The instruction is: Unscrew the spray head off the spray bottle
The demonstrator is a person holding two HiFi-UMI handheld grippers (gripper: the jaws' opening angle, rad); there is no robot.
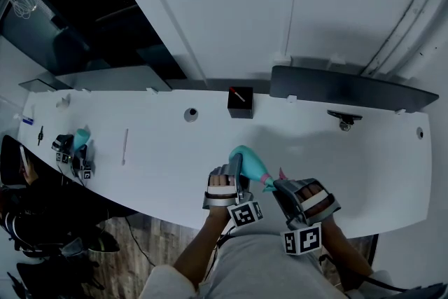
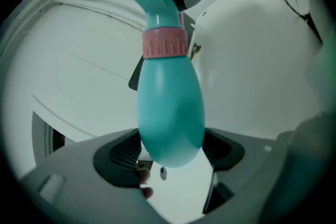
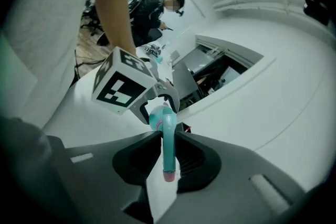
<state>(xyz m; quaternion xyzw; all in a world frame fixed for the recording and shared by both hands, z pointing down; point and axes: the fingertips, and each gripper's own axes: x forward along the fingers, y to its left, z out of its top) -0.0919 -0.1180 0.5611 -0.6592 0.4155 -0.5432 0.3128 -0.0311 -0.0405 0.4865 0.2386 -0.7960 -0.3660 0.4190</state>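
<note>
We've got left gripper [image 2: 170, 150] clamped round fat teal plastic spray bottle [image 2: 170, 107]; right gripper [image 3: 168, 153] narrow, pinching slim teal spray head [image 3: 168, 134]; both above long white table [image 1: 161, 150].

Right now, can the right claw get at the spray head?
Yes, it looks so: the right claw is closed on the spray head, with nothing in between. The left claw holds the bottle out toward it.
</note>
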